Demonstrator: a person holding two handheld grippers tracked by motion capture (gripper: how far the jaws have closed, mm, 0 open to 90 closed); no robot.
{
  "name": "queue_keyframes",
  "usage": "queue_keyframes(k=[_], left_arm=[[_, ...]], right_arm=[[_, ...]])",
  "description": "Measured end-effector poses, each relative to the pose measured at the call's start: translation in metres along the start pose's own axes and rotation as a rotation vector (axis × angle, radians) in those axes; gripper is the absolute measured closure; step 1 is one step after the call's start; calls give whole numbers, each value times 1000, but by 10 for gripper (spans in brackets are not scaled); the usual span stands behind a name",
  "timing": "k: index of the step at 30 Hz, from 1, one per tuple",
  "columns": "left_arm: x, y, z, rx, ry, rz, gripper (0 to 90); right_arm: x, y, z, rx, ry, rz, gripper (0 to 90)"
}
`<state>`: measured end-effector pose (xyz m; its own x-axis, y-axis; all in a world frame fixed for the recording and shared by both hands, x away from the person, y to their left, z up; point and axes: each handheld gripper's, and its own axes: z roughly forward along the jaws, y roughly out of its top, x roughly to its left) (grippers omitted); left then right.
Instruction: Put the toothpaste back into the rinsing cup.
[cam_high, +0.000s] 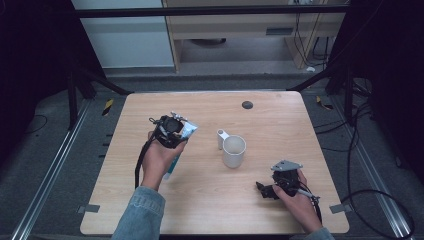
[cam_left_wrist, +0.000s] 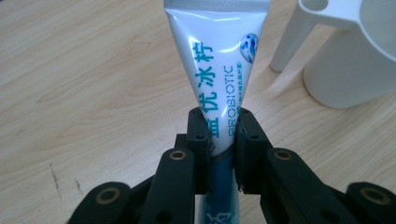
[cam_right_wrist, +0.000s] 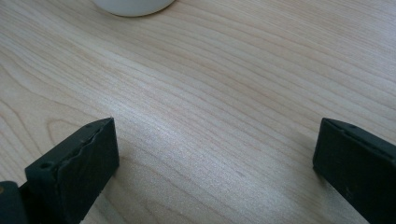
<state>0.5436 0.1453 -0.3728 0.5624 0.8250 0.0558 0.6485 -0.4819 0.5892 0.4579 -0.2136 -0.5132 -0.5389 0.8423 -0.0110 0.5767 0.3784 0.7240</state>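
My left gripper (cam_left_wrist: 219, 140) is squeezed tight on a toothpaste tube (cam_left_wrist: 217, 65). The two black jaws press the tube from both sides, low down where it gets dark blue. The wide flat end of the tube points away from me, at the top middle of the left gripper view. In the high view the left gripper (cam_high: 169, 131) sits left of the middle, and the tube (cam_high: 187, 131) sticks out of it at both ends, slanting from upper right to lower left. I think I hold it near the middle of its length so it stays steady and does not flop.

Just past the tube, at the upper right of the left gripper view, is a white cup (cam_left_wrist: 350, 60) with a small round holder on its side. In the high view the cup (cam_high: 234, 151) stands upright in the middle of the worktop (cam_high: 280, 115), close to the tube but not touching it. I can see no things in the cup from above. I think the tube is meant to go into it.

My right gripper (cam_right_wrist: 215, 158) is wide open, with nothing but bare wood between its jaws. In the high view it (cam_high: 266, 190) rests at the lower right, near the cup. I think it just waits there, out of the way.

A small dark round spot (cam_high: 247, 105) is at the top of the worktop.
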Motion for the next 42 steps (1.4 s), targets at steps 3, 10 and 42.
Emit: queue_keyframes(k=[3,10,42], left_arm=[[-4,4,-1,-27,-5,-3,782],[-14,17,-6,-82,-16,8,783],[-62,53,-21,-237,-6,29,782]], right_arm=[[0,0,0,0,-1,0,5],[0,0,0,1,0,0,5],[0,2,2,1,7,-3,5]])
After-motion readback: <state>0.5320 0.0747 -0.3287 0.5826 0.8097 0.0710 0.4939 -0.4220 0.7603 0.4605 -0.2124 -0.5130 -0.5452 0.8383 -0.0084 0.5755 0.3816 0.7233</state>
